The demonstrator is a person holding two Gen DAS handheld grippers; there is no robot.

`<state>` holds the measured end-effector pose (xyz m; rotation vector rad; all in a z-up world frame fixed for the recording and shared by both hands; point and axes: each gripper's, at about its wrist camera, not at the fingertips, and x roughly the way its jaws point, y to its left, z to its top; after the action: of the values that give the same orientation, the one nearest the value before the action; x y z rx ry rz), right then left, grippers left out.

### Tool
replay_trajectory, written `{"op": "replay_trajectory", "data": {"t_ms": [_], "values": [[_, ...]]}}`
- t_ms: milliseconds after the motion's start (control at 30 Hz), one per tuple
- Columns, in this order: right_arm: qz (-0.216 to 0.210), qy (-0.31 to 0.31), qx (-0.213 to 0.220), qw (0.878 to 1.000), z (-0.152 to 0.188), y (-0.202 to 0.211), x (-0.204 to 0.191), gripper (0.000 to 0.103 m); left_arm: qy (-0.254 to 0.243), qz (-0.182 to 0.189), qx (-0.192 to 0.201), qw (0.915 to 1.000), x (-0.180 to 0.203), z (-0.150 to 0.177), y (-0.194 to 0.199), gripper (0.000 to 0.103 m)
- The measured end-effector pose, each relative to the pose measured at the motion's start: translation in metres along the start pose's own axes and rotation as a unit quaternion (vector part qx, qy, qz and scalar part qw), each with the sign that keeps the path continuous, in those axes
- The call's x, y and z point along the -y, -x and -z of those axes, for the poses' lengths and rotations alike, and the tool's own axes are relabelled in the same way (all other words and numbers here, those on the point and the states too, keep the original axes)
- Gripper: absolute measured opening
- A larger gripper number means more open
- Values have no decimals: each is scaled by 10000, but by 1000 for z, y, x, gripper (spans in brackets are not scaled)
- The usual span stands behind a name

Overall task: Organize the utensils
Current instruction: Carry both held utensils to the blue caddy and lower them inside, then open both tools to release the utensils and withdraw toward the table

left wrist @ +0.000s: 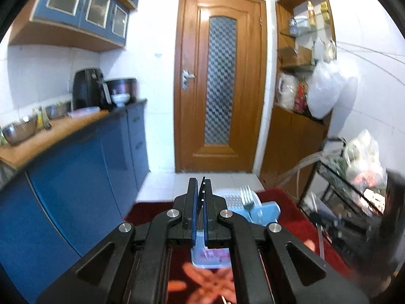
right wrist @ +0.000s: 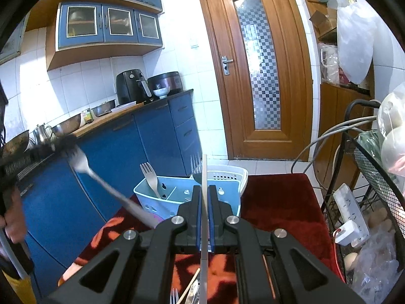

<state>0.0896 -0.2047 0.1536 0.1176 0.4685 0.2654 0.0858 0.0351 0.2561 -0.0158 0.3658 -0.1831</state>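
Observation:
My left gripper (left wrist: 201, 185) is shut on a thin dark edge-on piece. The right wrist view shows this as a blurred fork (right wrist: 83, 164), gripped near its tines, its handle slanting down to the red cloth (right wrist: 273, 197). My right gripper (right wrist: 204, 190) is shut on a thin white utensil (right wrist: 205, 167) seen edge-on, which sticks up past the fingertips. Just ahead stands a pale blue utensil holder (right wrist: 222, 197) with a fork (right wrist: 149, 177) upright in its left compartment and another fork (right wrist: 195, 163) behind. The holder (left wrist: 265, 212) and its forks (left wrist: 246, 196) lie right of my left gripper.
A white slotted basket (right wrist: 233, 174) stands behind the holder. Several loose utensils (right wrist: 192, 286) lie on the cloth near me. A black wire rack (right wrist: 367, 177) with a power strip (right wrist: 351, 215) crowds the right. Blue cabinets (right wrist: 126, 152) run along the left, where a hand (right wrist: 14, 225) shows.

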Motion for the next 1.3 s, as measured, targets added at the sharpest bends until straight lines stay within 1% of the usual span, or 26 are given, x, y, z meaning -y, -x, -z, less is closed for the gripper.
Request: {"op": "replay_trajectory", "data": {"t_ms": [100,200,333,567,767,867,967,1033,1200,1300], "values": [[-8,-2,-18,10000,0,-3,0,6,-93,-190,107,9997,-3,-18,-1,1],[-7,-8,-24,10000,-1,-7,1,6,-307,-405,129,9986,2,-31,-9,1],[14,-35,42,10000,-9,-10,4,6,-590,-638,-4,9962,10,-31,-29,1],[117,-38,169,9998,-30,-25,7,6,-563,-534,-462,9959,18,-12,-74,1],[347,183,430,9983,-59,-34,4,6,-602,-508,-697,9945,21,11,-106,1],[382,209,498,9978,-69,-40,4,6,-548,-459,-838,9939,20,21,-122,1],[408,237,323,9984,-70,-58,7,6,-512,-405,-978,9931,21,33,-138,1],[402,263,170,9987,-64,-69,9,6,-520,-379,-1035,9925,22,39,-145,1],[338,250,-394,9983,-37,-102,14,6,-375,-266,-1154,9923,22,54,-157,2],[278,183,-581,9978,-24,-114,18,6,-224,-153,-1131,9932,20,59,-159,3]]}}
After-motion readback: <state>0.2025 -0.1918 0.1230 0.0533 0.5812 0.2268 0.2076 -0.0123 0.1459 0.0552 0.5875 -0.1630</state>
